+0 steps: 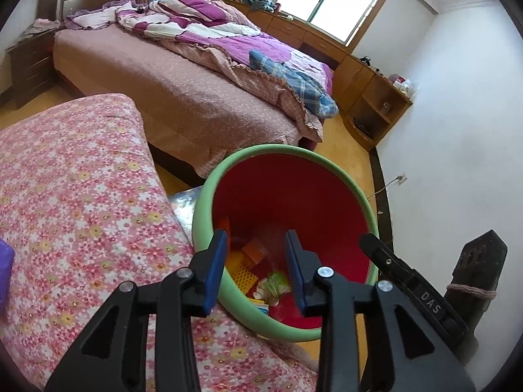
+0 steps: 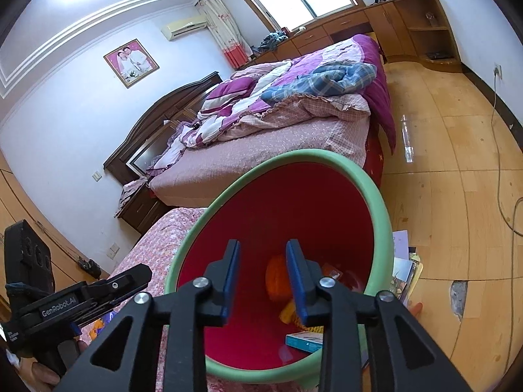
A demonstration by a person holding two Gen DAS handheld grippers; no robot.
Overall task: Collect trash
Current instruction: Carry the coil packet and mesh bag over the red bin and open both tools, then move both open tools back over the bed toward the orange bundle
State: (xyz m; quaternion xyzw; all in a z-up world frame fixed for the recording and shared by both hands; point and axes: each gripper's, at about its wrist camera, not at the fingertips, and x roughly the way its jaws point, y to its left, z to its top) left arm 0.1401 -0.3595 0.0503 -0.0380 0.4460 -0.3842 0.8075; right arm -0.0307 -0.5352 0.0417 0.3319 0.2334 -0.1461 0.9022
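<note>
Place: a home bedroom.
Showing it at 12 o'clock: a bed (image 1: 183,98) lying under a rumpled quilt (image 1: 209,29).
At 11 o'clock: a framed portrait (image 2: 131,62) hanging beside an air conditioner (image 2: 184,26).

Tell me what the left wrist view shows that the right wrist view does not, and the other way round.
Only the left wrist view shows the purple item at the edge of the floral bedspread and the right gripper seen from the side.

Only the right wrist view shows the framed portrait, the air conditioner, a clear bottle on the floor, and booklets beside the bin.

Both show the green-rimmed red bin holding trash, the unmade bed, and open, empty jaws over the bin.
</note>
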